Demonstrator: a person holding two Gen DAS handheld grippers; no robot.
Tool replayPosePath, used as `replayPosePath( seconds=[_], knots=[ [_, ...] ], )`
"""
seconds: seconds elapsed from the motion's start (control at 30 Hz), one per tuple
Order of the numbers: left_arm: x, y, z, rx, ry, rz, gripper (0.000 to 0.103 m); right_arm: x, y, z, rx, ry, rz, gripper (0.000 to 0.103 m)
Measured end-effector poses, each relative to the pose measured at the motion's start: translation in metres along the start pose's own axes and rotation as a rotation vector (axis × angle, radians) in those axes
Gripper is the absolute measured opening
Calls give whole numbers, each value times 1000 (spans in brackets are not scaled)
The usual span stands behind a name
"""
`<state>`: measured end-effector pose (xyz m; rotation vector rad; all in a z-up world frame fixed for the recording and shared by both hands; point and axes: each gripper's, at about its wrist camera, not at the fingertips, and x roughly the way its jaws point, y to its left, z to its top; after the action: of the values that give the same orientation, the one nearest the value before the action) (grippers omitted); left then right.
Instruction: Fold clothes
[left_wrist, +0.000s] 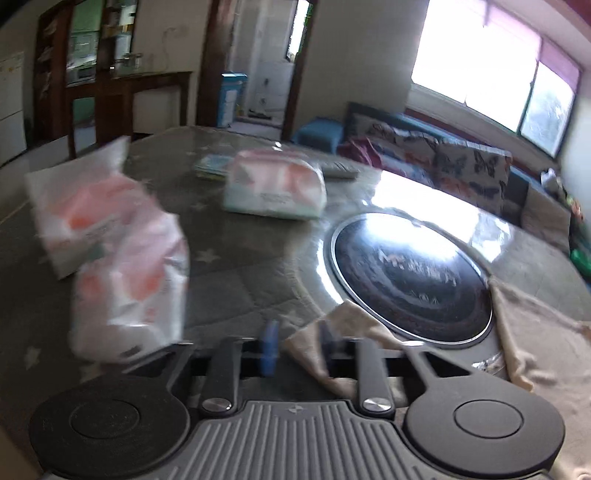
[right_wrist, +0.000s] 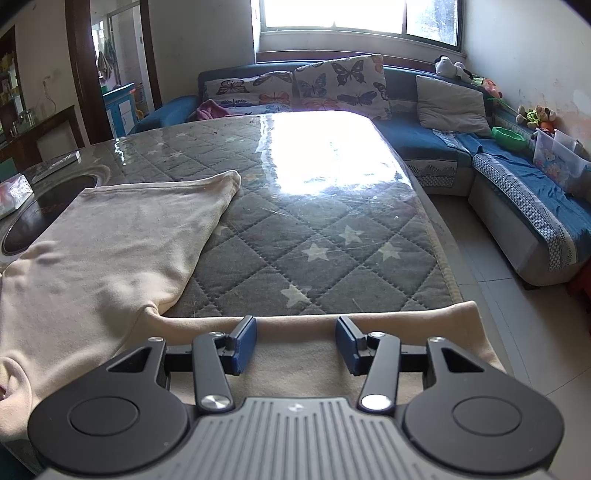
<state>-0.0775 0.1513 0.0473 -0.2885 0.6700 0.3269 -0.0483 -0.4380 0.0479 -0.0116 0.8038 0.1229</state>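
Observation:
A cream garment (right_wrist: 110, 251) lies spread on the grey quilted table (right_wrist: 314, 229), one sleeve (right_wrist: 369, 325) running along the near edge. My right gripper (right_wrist: 295, 343) is open, its blue pads either side of that sleeve, just above it. In the blurred left wrist view my left gripper (left_wrist: 299, 347) has a corner of the cream garment (left_wrist: 332, 332) between its fingers and looks partly shut on it. More of the garment (left_wrist: 535, 350) lies at the right.
A black round hotplate (left_wrist: 410, 280) is set in the table. Three tissue packs (left_wrist: 125, 280) (left_wrist: 74, 206) (left_wrist: 275, 188) and a remote (left_wrist: 340, 170) lie on the left half. A blue sofa (right_wrist: 517, 177) wraps the far and right sides.

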Motion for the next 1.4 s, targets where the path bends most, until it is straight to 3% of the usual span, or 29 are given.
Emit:
replayPosePath(
  seconds=[0.23,0.3,0.37,0.6,0.73,0.97,1.13,1.27,1.4],
  knots=[
    [28,-14,-5,25,33,42,42,0,-1,0,1,0,0,48],
    [27,-12,-7,30,24,43,13,1,-1,1,1,0,1,48],
    [24,-9,-9,30,20,36,9,1,-1,1,3,-2,0,48],
    [-31,3,-14,50,-61,128,9,0,1,1,-4,-5,13,48],
    [-26,14,-21,61,-30,182,9,4,2,1,-7,-6,20,49],
    [-4,16,-26,87,11,206,9,14,8,7,-39,-2,8,53],
    [-6,16,-22,105,12,256,22,15,11,8,-44,-10,2,53],
    [-24,0,-13,103,-22,144,19,8,9,8,-45,-17,-11,53],
    [-40,-42,-12,154,-23,-137,19,4,7,8,-42,-21,-18,53]
  ],
)
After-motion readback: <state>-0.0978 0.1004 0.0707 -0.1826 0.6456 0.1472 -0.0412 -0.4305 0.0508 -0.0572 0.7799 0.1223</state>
